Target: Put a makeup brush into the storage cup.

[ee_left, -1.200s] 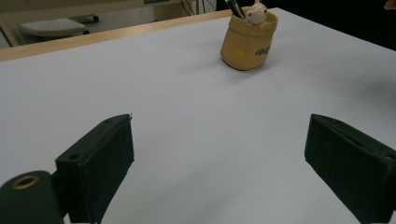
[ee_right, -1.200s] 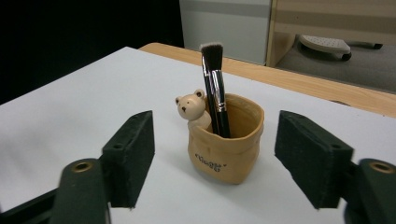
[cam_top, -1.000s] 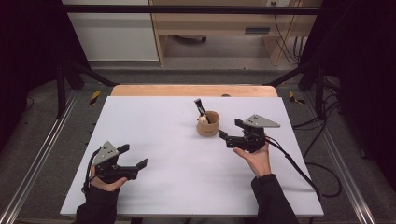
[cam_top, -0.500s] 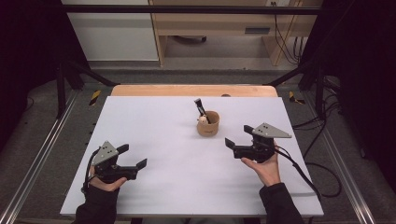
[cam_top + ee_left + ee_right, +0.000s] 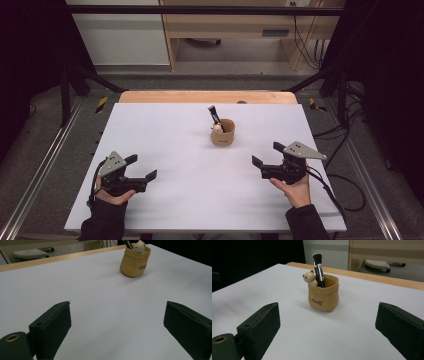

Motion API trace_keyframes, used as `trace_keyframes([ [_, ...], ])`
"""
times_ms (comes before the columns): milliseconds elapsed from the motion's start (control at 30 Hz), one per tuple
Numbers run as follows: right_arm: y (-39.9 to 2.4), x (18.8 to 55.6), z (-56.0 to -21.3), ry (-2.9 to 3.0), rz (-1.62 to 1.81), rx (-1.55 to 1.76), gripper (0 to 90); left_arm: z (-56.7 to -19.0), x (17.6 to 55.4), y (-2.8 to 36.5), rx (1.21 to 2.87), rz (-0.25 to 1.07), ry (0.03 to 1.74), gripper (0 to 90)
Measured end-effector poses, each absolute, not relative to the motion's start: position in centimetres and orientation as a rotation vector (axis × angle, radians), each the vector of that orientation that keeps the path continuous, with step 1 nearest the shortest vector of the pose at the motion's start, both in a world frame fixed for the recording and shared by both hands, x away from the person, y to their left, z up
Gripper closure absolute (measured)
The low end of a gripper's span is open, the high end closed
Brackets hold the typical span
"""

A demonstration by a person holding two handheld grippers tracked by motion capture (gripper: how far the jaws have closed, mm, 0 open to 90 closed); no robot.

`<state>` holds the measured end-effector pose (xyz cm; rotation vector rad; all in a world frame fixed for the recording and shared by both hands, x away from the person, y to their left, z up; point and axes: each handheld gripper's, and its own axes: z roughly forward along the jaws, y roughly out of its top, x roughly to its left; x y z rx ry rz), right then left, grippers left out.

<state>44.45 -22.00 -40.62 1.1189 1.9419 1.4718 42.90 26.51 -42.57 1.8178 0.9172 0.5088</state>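
A small tan pouch-shaped holder (image 5: pixel 222 132) (image 5: pixel 323 296) (image 5: pixel 135 261) with a little bear figure on its rim stands upright on the white table, right of centre toward the back. A black makeup brush (image 5: pixel 319 269) (image 5: pixel 216 117) stands in it, bristles up. My right gripper (image 5: pixel 268 155) hovers near the table's right front, pointing at the holder from a short way off; its jaws have just been opening and stand open with nothing between them. My left gripper (image 5: pixel 141 167) rests at the left front, open and empty, with the holder far ahead of it.
The white table top (image 5: pixel 175 145) has a wooden strip (image 5: pixel 207 96) along its far edge. Black frame posts (image 5: pixel 67 75) flank the table. Cables (image 5: pixel 345 185) trail off the right side. A desk and a cabinet stand beyond on the floor.
My right gripper has drawn back from the holder toward the table's right front, and its jaws have spread a little wider. The left gripper and the holder have stayed put.
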Motion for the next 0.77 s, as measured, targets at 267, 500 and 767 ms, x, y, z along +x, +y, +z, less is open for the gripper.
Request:
trace_keyframes([
  [267, -23.3, 43.4, -41.6, 1.936, 1.46, 1.146, 5.7, -42.6, 42.9, 26.6, 1.814, 0.51, 0.917, 6.8],
  [500, -23.6, 42.9, -41.9, 1.935, 1.448, 1.141, 5.4, -42.7, 42.8, 26.7, 1.81, 0.509, 0.915, 6.9],
  [767, -23.7, 42.7, -41.9, 1.934, 1.446, 1.139, 5.2, -42.8, 42.8, 26.8, 1.802, 0.509, 0.921, 6.9],
])
